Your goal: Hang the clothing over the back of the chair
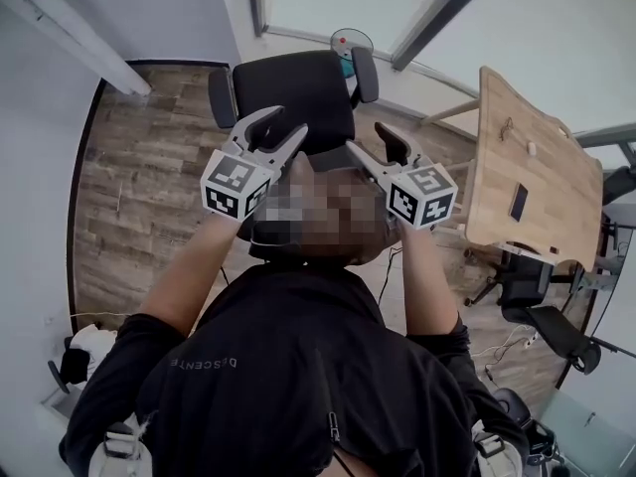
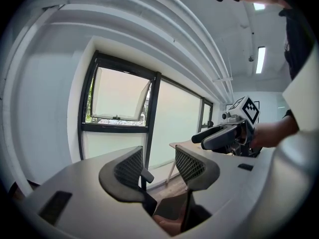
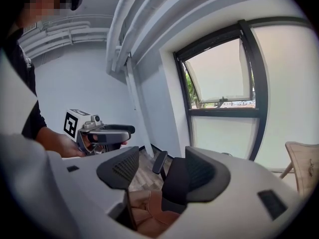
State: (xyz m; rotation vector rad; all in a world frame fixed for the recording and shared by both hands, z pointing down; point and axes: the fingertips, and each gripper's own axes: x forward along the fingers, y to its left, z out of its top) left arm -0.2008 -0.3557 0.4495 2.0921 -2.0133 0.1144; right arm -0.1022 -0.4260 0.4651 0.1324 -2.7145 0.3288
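Showing brown under my jaws, the clothing (image 3: 144, 215) lies at the near edge of the chair (image 1: 298, 82). My left gripper (image 1: 283, 125) and right gripper (image 1: 370, 142) gape wide and empty, held side by side and tipped slightly down, forearms stretched forward.

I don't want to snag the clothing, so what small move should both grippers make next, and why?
Probably lift both clear, up and back. The left gripper and the right gripper stand open, gripping nothing, and the brown clothing lies below them at the black chair, so dipping or closing could drag it.
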